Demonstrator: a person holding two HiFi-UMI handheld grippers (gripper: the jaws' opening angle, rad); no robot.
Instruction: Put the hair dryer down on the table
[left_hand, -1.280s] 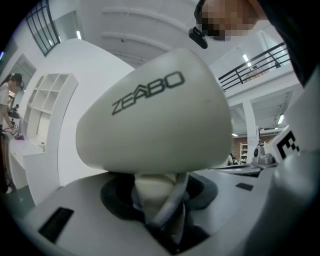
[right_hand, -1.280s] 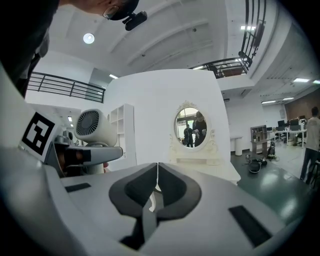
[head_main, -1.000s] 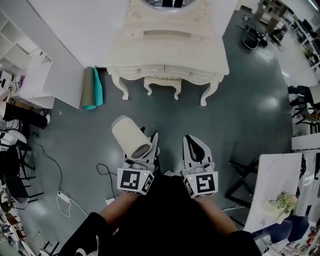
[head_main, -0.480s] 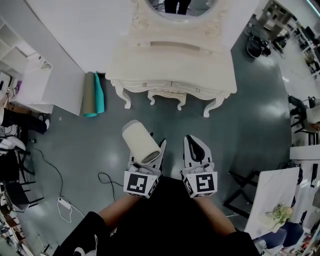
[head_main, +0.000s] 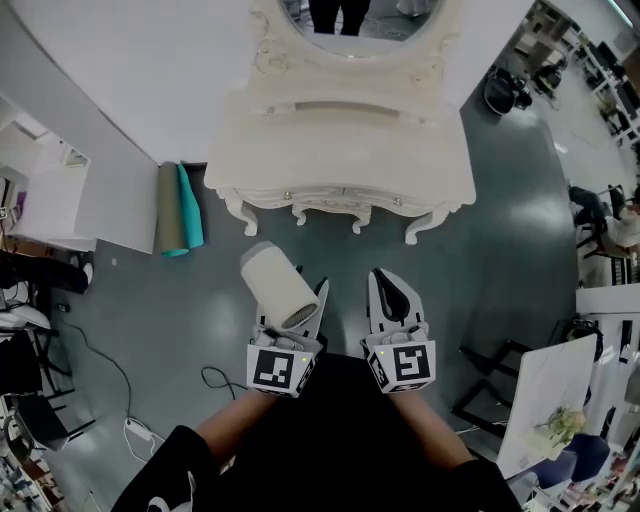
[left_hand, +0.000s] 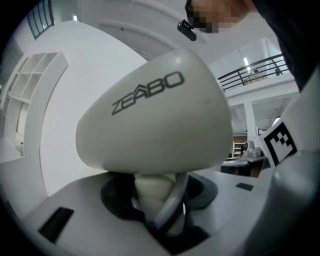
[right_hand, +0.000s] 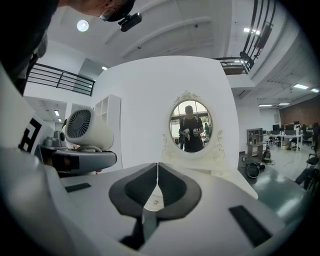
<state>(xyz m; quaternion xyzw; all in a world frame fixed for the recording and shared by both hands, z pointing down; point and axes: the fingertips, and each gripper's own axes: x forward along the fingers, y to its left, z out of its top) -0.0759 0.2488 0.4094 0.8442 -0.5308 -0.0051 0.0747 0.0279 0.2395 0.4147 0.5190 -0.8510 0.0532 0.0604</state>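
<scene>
A cream hair dryer (head_main: 279, 286) stands up out of my left gripper (head_main: 296, 312), whose jaws are shut on its handle (left_hand: 152, 194); its grey cord loops past the handle. In the left gripper view the barrel (left_hand: 155, 120) fills the frame. In the right gripper view the hair dryer (right_hand: 86, 129) shows at the left with its rear grille facing the camera. My right gripper (head_main: 393, 305) hangs beside the left one, shut with nothing in it. Both hover over the floor in front of the cream dressing table (head_main: 340, 140).
An oval mirror (right_hand: 190, 125) tops the dressing table against a white wall. Rolled mats (head_main: 180, 208) lean at the table's left. A cable (head_main: 215, 380) and a white power brick (head_main: 142, 432) lie on the grey floor. A white marble table (head_main: 545, 390) stands at the right.
The dressing table has come lower and larger in the head view as I approach. Both grippers keep their pose and the hair dryer stays gripped.
</scene>
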